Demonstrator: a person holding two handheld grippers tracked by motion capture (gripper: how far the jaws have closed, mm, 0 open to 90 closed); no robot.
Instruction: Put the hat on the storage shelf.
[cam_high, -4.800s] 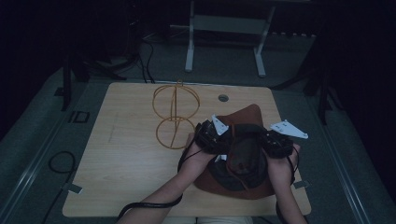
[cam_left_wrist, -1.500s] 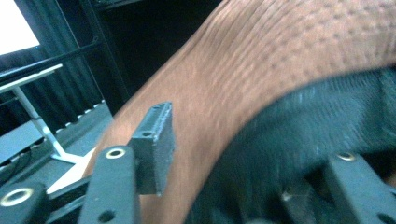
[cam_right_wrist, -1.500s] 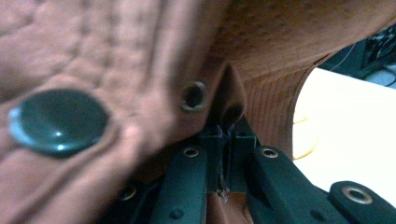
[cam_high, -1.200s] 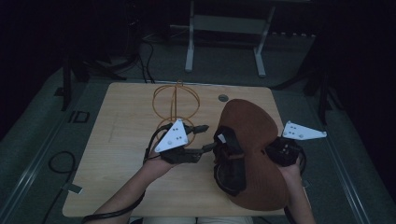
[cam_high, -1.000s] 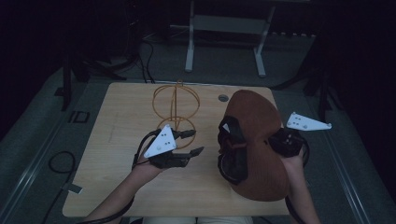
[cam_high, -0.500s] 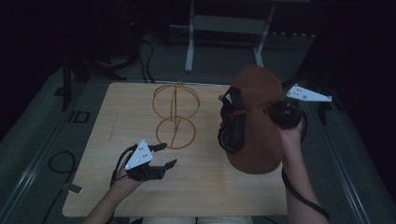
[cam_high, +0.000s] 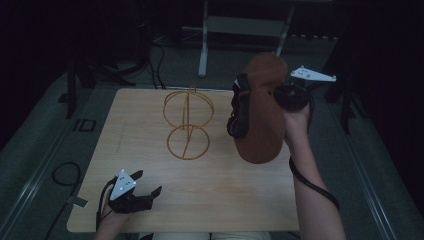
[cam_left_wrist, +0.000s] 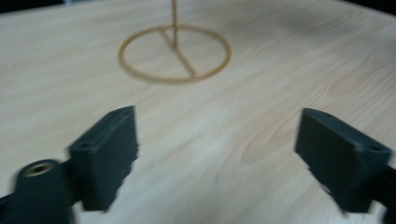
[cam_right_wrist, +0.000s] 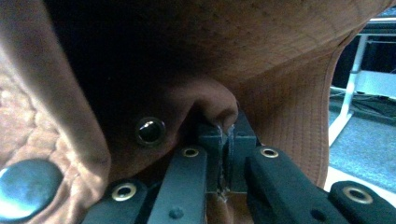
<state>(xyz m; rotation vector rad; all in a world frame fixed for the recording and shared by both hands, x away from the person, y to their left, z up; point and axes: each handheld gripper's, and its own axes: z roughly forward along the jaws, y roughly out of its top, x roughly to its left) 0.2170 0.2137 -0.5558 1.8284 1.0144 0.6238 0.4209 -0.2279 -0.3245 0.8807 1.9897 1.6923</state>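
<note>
on the table (cam_high: 240, 200), one wire stand (cam_high: 189, 125), one hat (cam_high: 262, 112) aloft

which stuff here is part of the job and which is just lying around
In the job:
- brown hat, lifted above the table
- right gripper, shut on the hat
- wire stand, likely where the hat goes
- left gripper, open, holding nothing

Lying about:
- small round thing on the table's far edge
- cables on the floor
- metal frame behind

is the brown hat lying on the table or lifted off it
Lifted: the brown hat hangs above the table, a fold of it pinched in the right gripper, whose jaws are shut on it.
</note>
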